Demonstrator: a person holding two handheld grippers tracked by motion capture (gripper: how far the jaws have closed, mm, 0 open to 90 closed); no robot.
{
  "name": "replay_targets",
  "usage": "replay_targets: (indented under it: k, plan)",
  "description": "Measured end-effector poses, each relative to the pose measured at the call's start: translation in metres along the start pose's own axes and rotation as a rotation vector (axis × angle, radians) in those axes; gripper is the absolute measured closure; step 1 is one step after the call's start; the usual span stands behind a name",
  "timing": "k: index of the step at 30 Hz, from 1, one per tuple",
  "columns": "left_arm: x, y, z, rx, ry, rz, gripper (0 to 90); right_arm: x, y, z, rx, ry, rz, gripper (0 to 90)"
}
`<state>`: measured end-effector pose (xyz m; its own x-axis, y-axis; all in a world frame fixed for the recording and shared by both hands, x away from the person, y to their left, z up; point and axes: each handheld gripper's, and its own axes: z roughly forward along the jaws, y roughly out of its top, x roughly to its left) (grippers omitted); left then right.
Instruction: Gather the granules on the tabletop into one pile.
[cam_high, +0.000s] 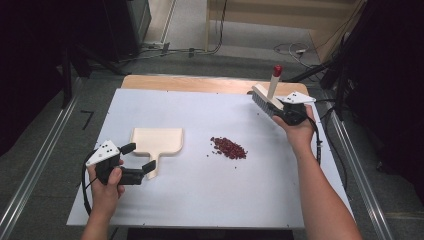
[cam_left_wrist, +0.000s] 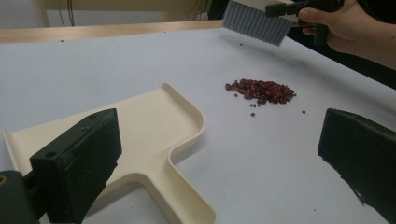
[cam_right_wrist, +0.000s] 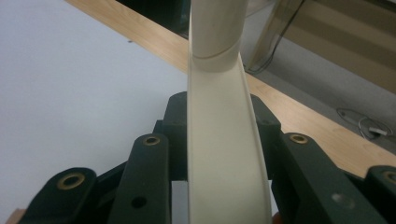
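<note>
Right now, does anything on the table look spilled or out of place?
Yes. A small heap of red beans lies loose on the white table, a few strays around it, to the right of the cream dustpan. The brush is held up off the table in the right gripper.

Smooth cream plastic dustpan (cam_high: 157, 140) and brush (cam_high: 267, 98) over a matt white sheet on wood-edged table (cam_high: 200, 84)
</note>
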<state>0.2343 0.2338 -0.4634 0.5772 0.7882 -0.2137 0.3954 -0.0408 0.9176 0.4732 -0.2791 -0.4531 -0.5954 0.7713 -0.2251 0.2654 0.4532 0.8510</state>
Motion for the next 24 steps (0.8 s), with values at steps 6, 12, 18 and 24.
replay_targets:
  k: [6, 12, 18, 24]
  plan:
    - [0.001, 0.0, -0.001, -0.004, 0.001, -0.003, 0.0, 0.003, -0.016, 0.007, 0.011, 0.093, 0.02, 65.8]
    - [-0.001, 0.001, -0.001, -0.001, -0.001, 0.002, 0.0, 0.031, -0.018, -0.002, 0.025, 0.172, -0.046, 65.7]
    - [-0.004, 0.002, 0.001, -0.001, -0.003, 0.007, 0.0, 0.052, -0.015, -0.016, 0.003, 0.248, -0.087, 65.8]
    - [-0.002, 0.001, 0.0, -0.001, -0.002, 0.003, 0.0, 0.067, -0.007, -0.03, -0.02, 0.292, -0.121, 65.8]
